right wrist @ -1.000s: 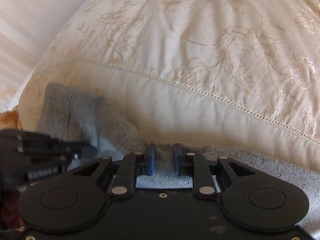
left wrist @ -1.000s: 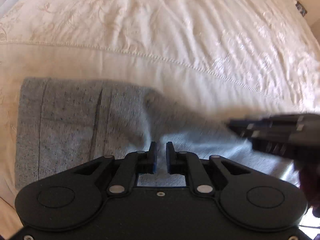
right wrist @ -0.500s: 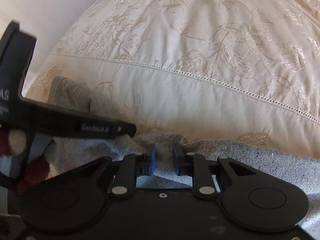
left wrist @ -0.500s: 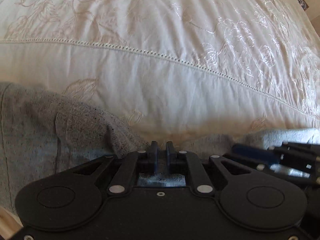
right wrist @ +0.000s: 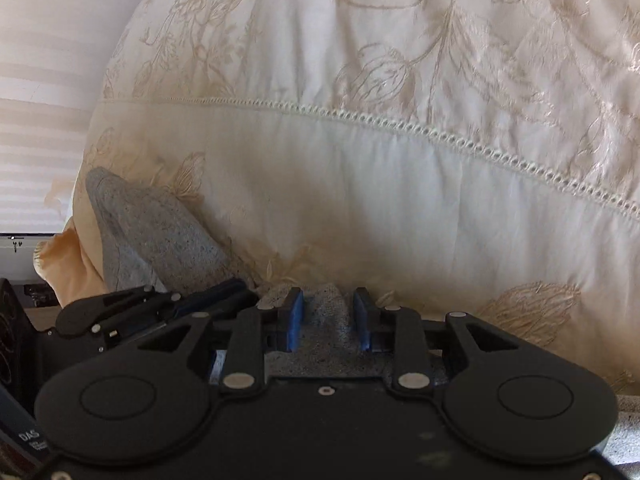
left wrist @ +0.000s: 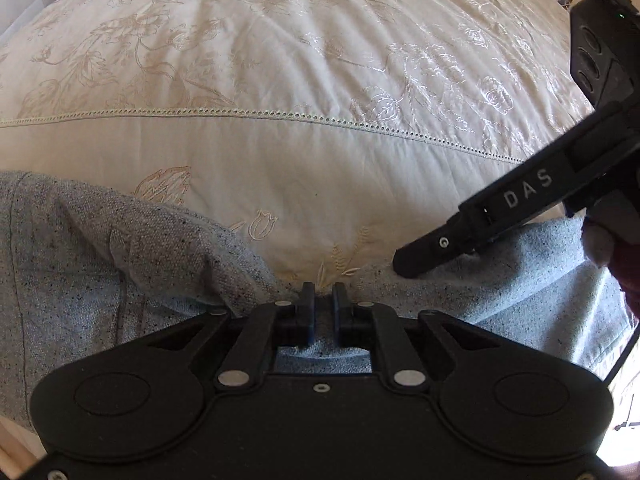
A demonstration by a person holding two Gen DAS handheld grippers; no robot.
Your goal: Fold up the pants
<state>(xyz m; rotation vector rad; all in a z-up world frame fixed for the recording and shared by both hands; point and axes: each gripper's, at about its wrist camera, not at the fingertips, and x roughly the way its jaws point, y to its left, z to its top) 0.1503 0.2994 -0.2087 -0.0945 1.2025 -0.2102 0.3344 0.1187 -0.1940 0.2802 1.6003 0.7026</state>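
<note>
the cream embroidered bed cover [left wrist: 320, 168] stretches ahead of both grippers. the grey pants [left wrist: 100, 272] lie under and beside them. the left gripper [left wrist: 320, 300] pinches a fold; the right gripper [right wrist: 326, 316] is released around a ridge. align edges before flattening.

Pants [left wrist: 100, 280] – grey w/ dark flecks. Bedspread [left wrist: 280, 60] at 12 o'clock – cream, floral embroidery, eyelet band. Right gripper [right wrist: 327, 316] – black, blue pads [right wrist: 295, 318].
</note>
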